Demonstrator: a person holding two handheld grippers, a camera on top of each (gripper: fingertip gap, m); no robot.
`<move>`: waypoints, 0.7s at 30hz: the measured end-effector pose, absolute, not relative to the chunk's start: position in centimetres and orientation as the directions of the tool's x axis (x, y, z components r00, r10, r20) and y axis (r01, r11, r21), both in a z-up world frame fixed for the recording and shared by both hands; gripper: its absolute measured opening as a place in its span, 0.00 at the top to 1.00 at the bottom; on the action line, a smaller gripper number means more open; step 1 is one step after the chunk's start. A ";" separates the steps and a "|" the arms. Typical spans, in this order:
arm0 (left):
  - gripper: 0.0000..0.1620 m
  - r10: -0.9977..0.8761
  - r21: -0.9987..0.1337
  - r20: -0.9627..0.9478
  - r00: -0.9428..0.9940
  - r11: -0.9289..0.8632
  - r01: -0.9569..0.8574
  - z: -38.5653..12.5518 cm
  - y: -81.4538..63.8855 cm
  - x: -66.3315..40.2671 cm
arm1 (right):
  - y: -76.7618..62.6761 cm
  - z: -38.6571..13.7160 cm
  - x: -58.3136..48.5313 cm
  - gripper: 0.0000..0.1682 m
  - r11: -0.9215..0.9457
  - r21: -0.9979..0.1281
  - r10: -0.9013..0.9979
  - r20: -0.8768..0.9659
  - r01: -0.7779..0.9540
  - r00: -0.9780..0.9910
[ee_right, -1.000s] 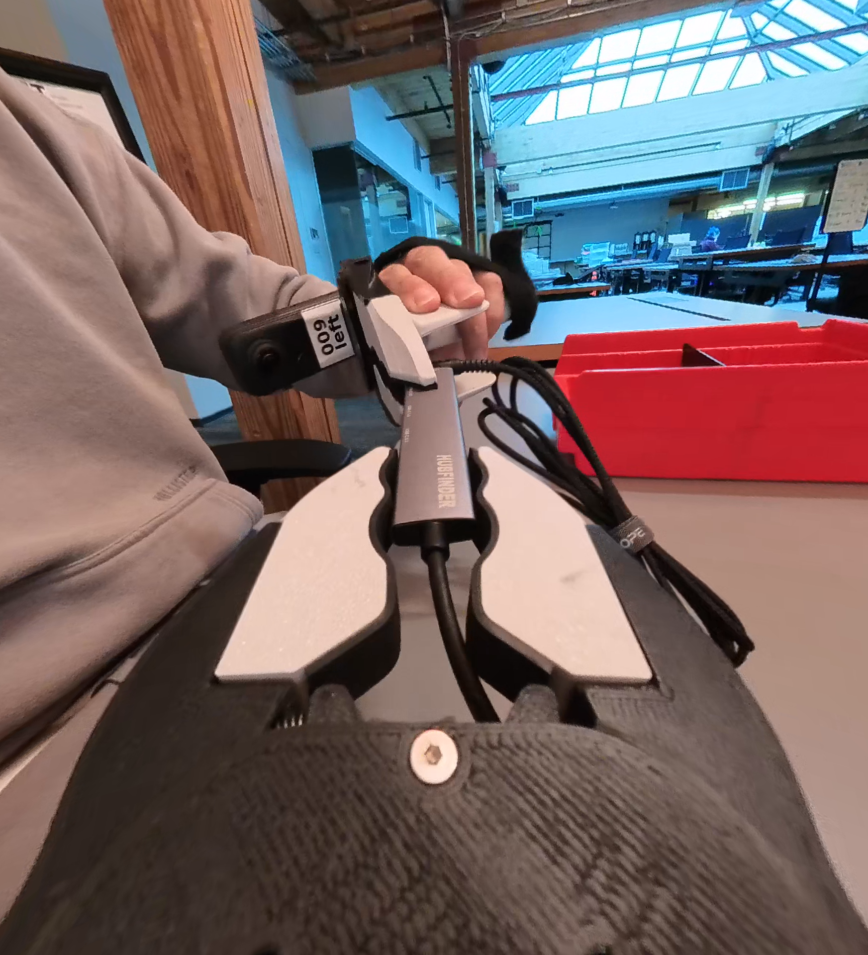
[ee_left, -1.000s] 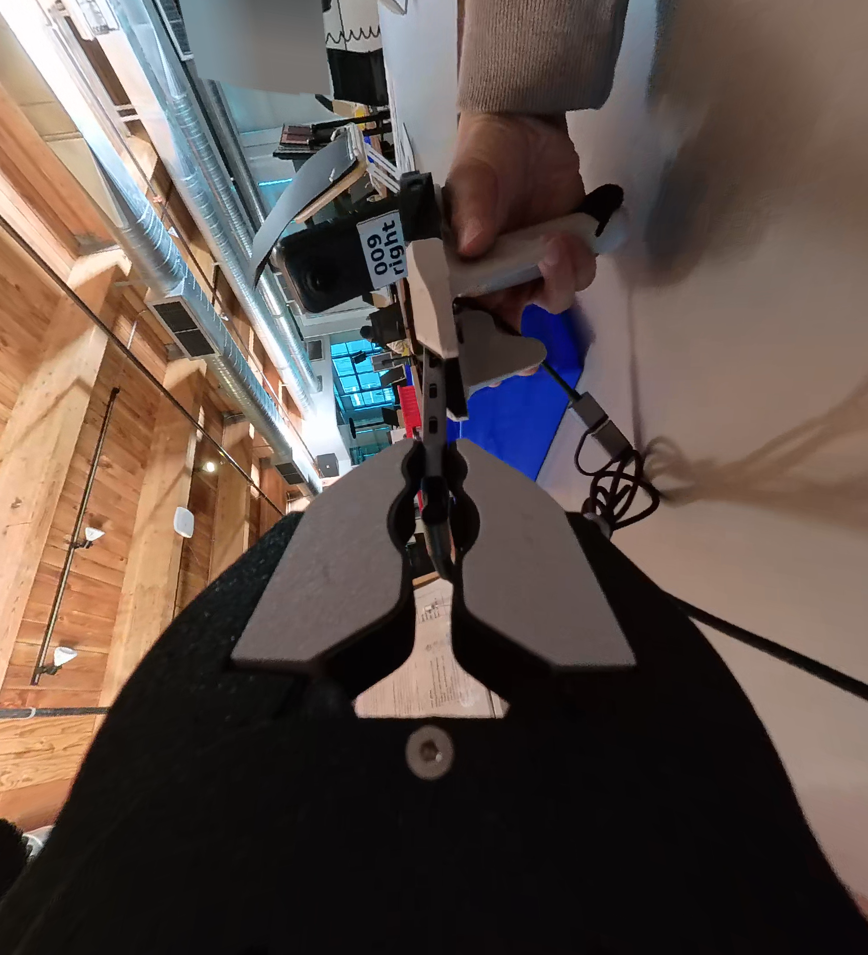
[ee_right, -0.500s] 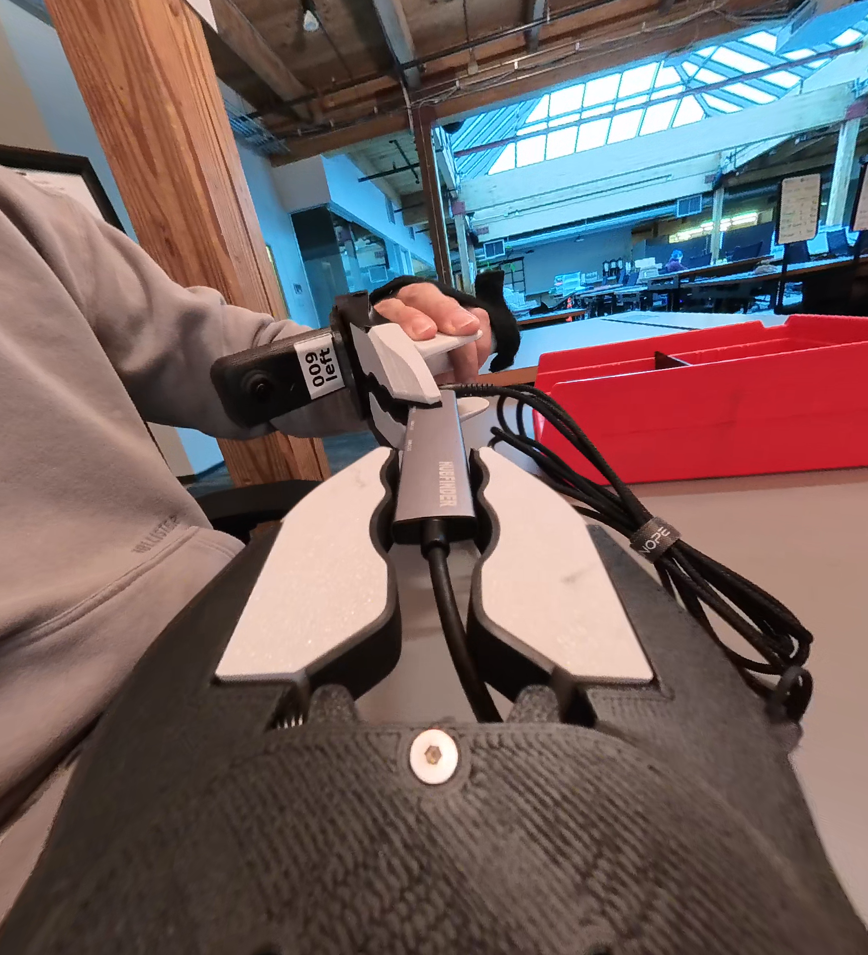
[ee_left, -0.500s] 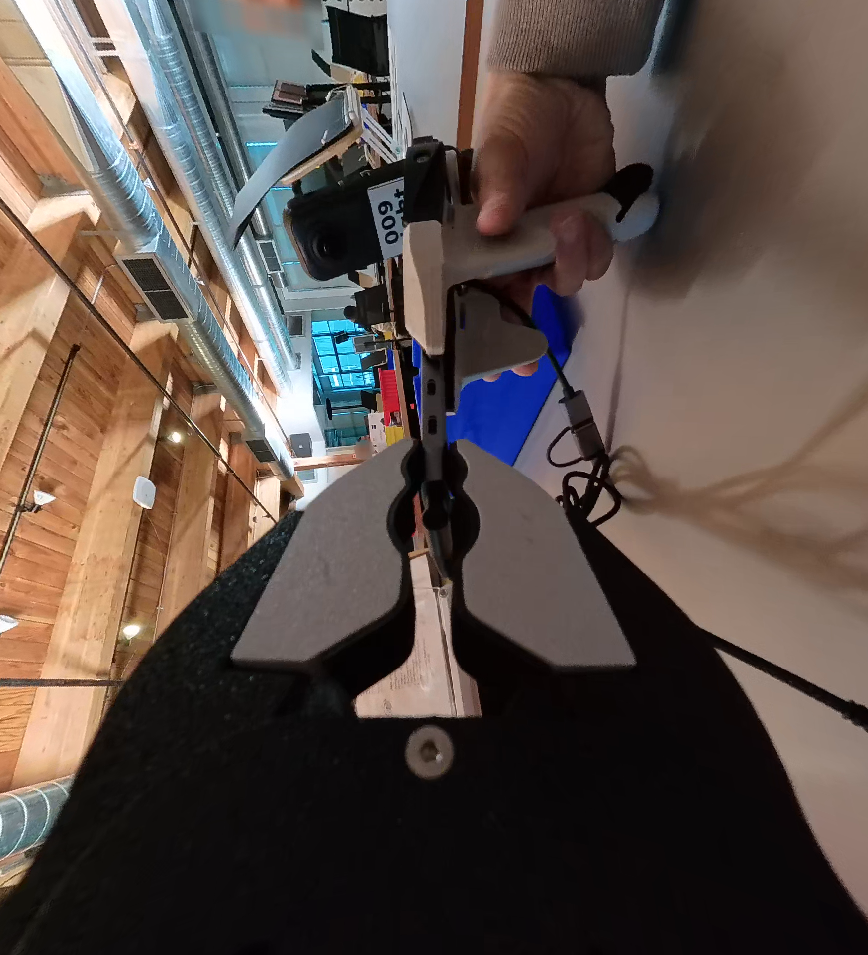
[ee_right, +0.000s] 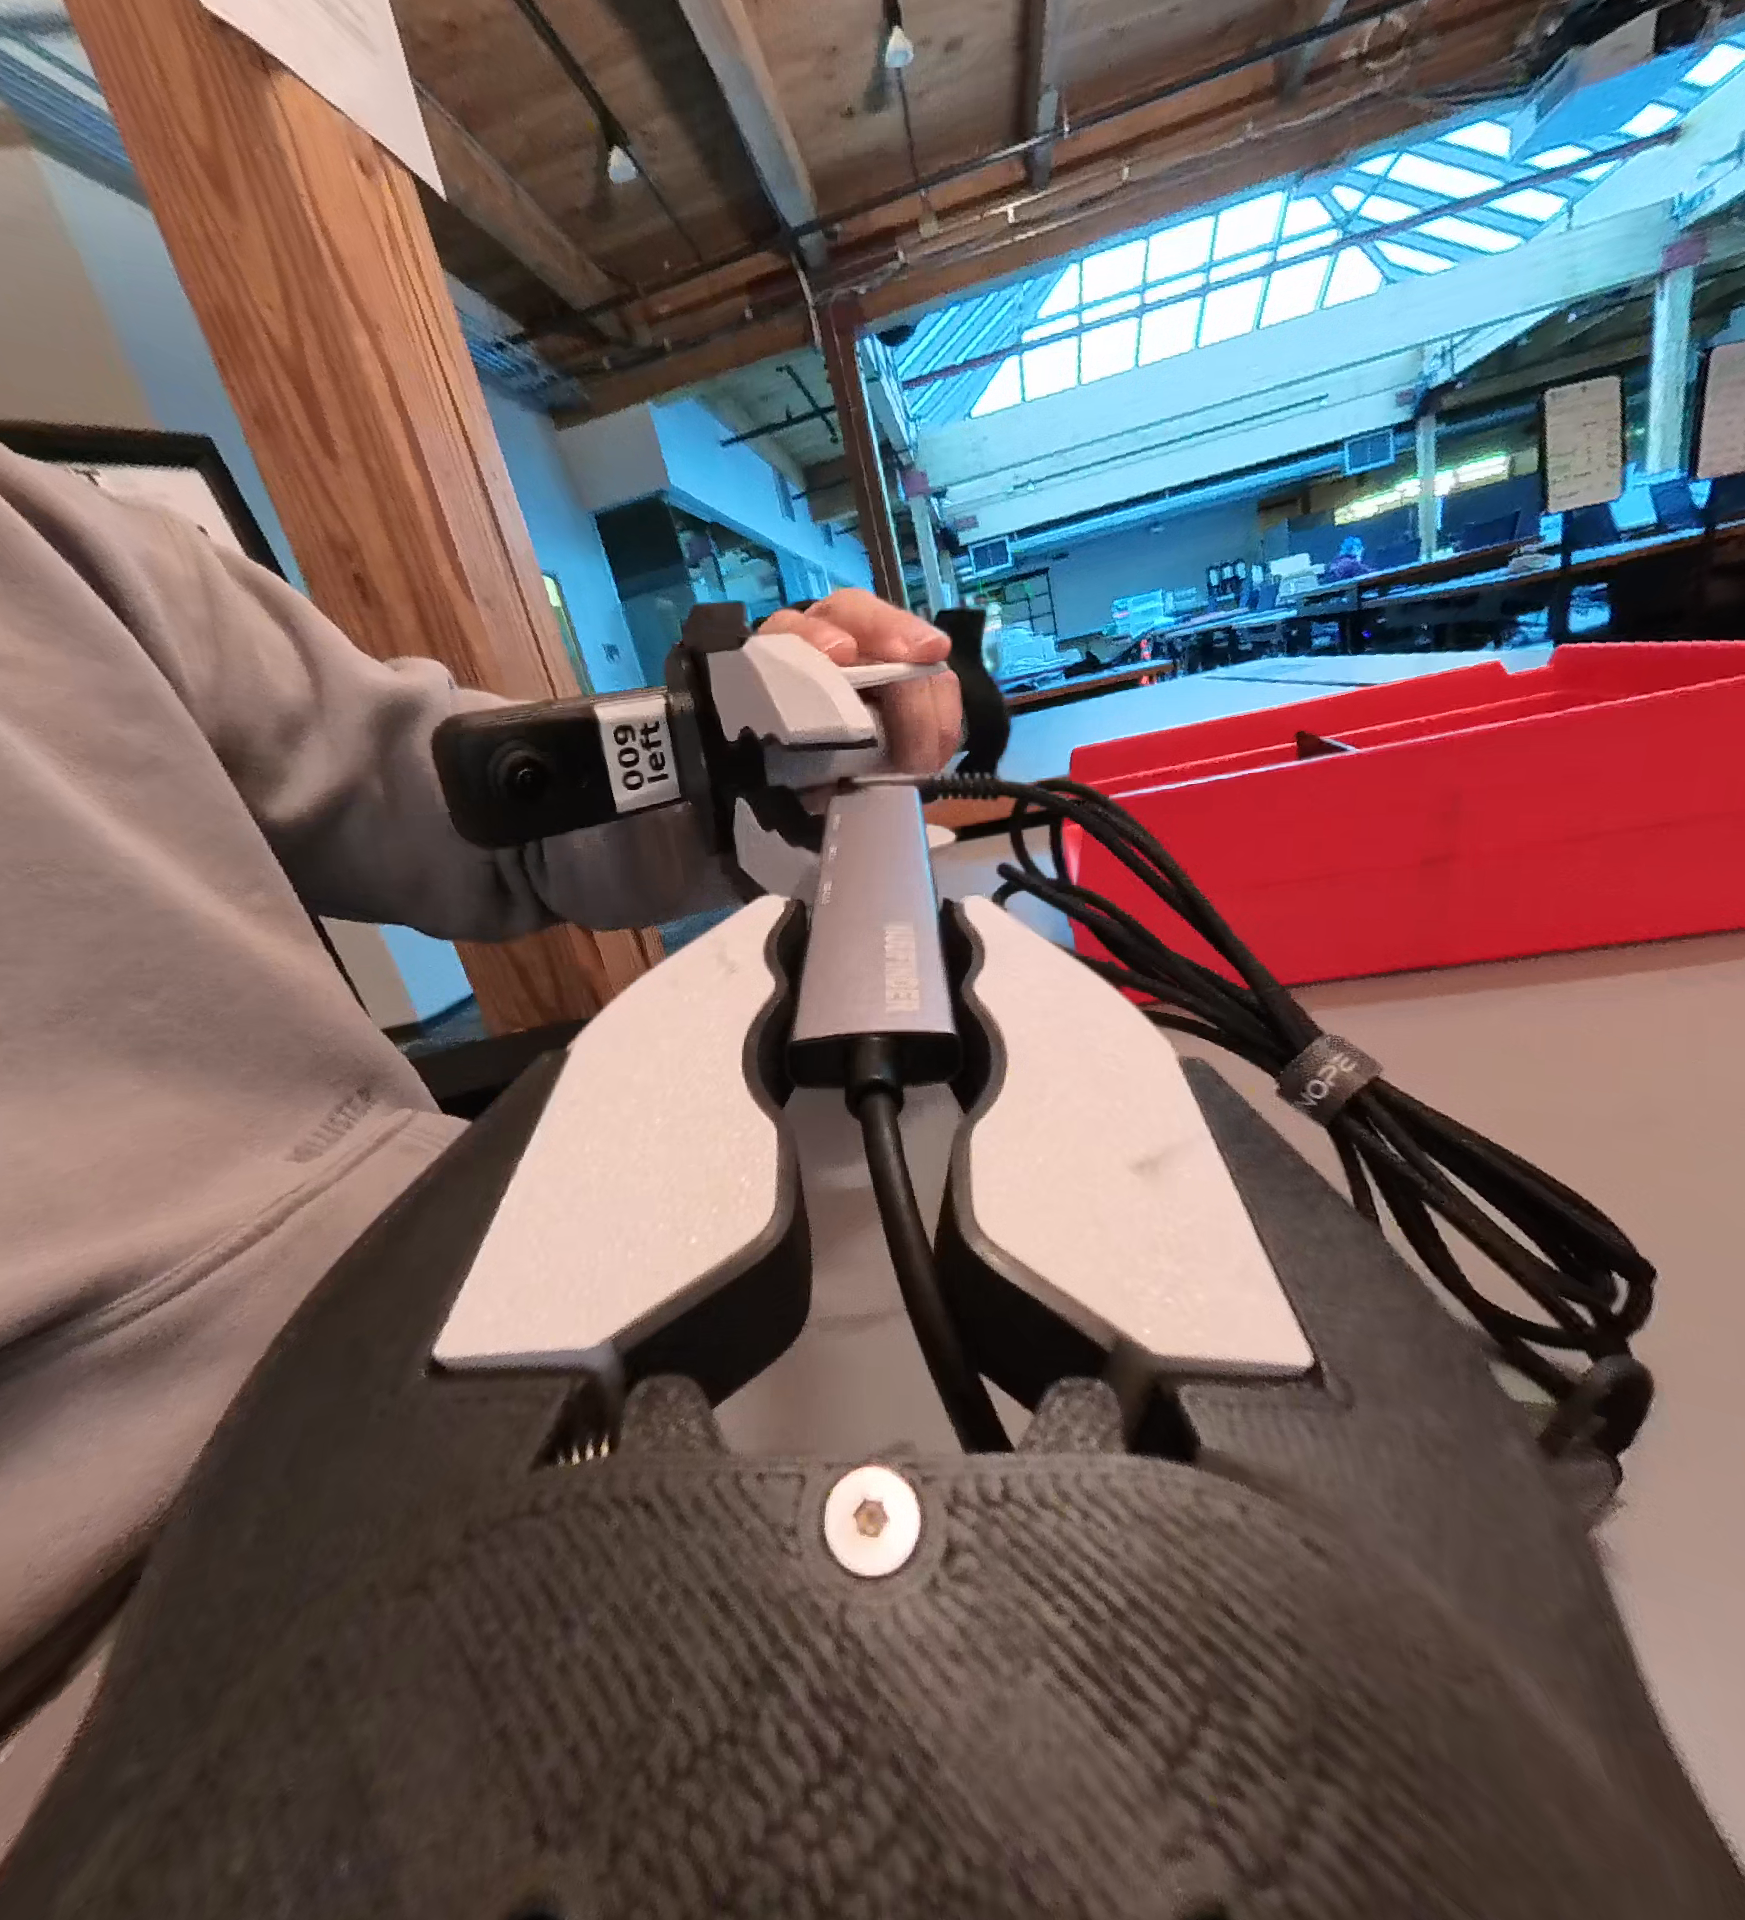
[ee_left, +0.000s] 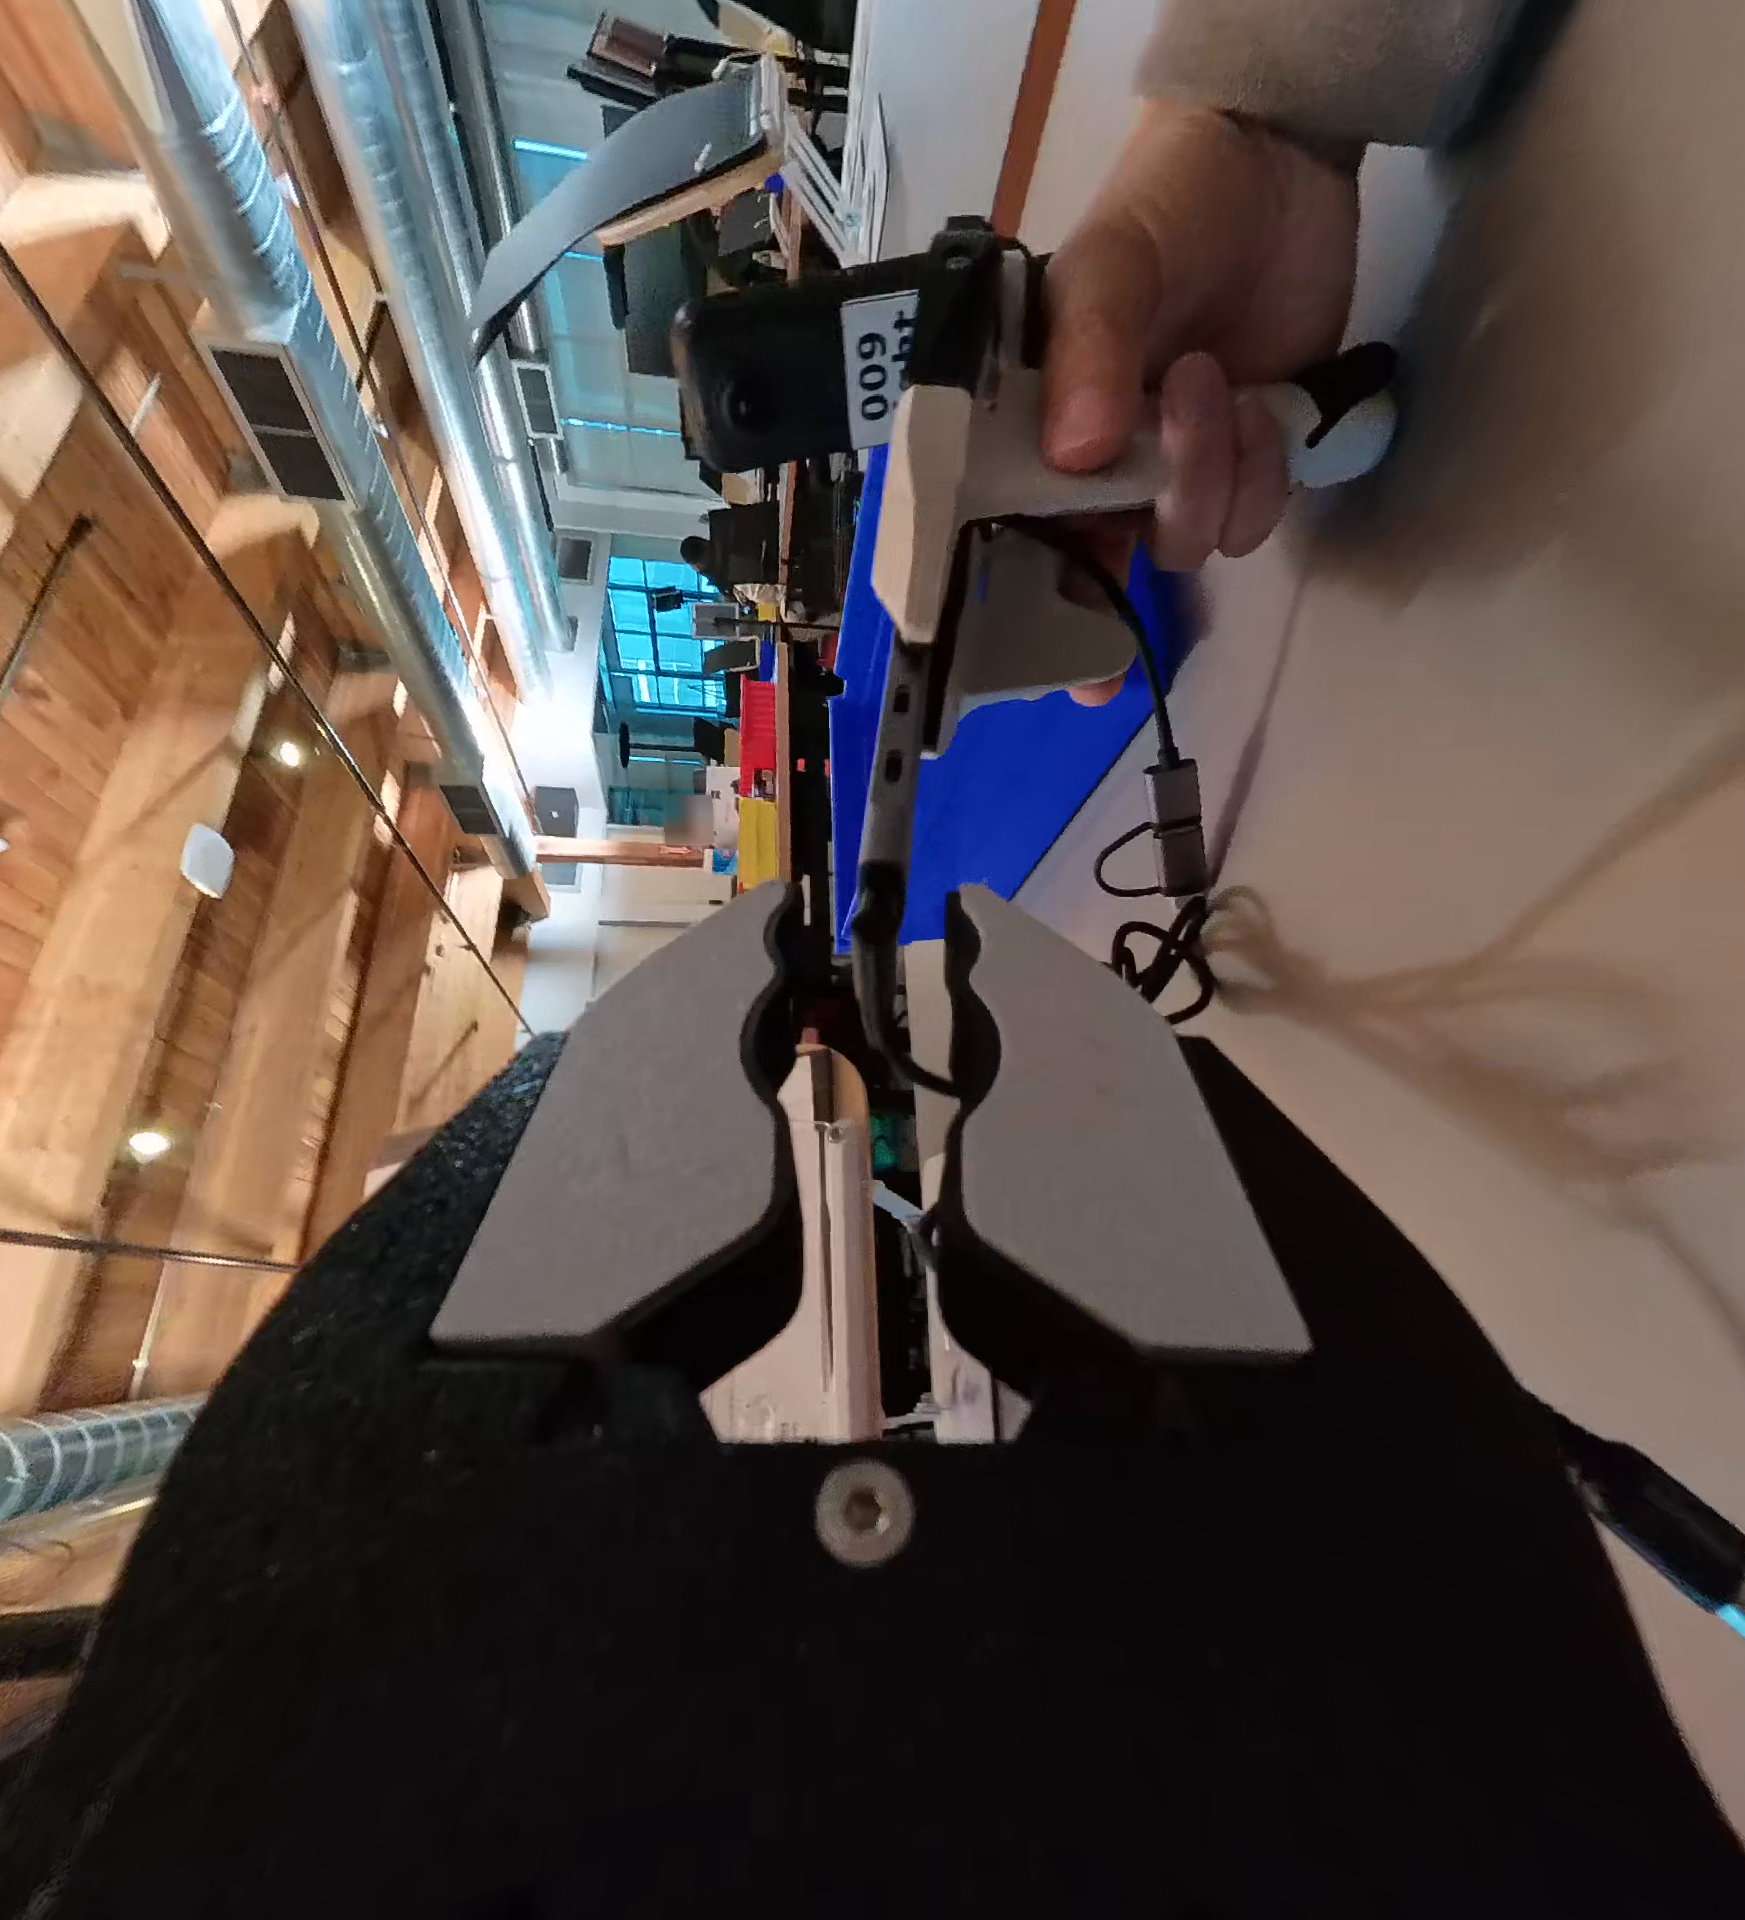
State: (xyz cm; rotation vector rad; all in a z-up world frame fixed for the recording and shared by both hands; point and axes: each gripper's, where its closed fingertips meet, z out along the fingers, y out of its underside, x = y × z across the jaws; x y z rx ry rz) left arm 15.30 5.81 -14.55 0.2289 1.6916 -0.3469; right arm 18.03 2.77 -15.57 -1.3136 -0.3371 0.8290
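My right gripper (ee_right: 873,914) is shut on a grey USB hub (ee_right: 873,966), gripping it at the end where its thick black cable (ee_right: 899,1195) comes out. The hub points away at my left gripper (ee_right: 790,821), held by a hand. In the left wrist view the hub (ee_left: 894,758) shows edge-on, with the right gripper (ee_left: 935,665) clamped on its far end. My left gripper (ee_left: 873,920) is open, its jaws standing apart on either side of the black plug (ee_left: 873,909) at the hub's near end. A strapped black cable bundle (ee_right: 1367,1143) runs from that end down to the table.
A red bin (ee_right: 1470,831) stands on the grey table (ee_right: 1626,1091) to the right. A blue bin (ee_left: 993,821) lies behind the hub in the left wrist view. A small adapter plug (ee_left: 1174,831) dangles there. A wooden post (ee_right: 328,468) and a grey sleeve (ee_right: 120,883) are on the left. One gripper's finger ends stand about 5 cm off the other's.
My left gripper's jaws have opened and let go of the plug at the hub's end. The right gripper keeps its hold on the hub. The cable bundle has sunk onto the table.
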 end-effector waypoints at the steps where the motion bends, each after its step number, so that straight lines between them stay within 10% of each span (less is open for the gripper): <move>1: 0.85 -0.070 -0.119 -0.986 -0.152 0.932 0.342 -14.2 6.0 15.1 | 2.7 -15.5 18.1 0.85 0.030 -0.937 0.703 -0.228 -0.349 0.673; 21: 0.96 0.037 -0.048 -0.977 -0.208 0.920 0.388 -14.9 5.4 13.0 | 1.9 -15.6 16.8 0.85 -0.018 -0.941 0.786 -0.223 -0.338 0.577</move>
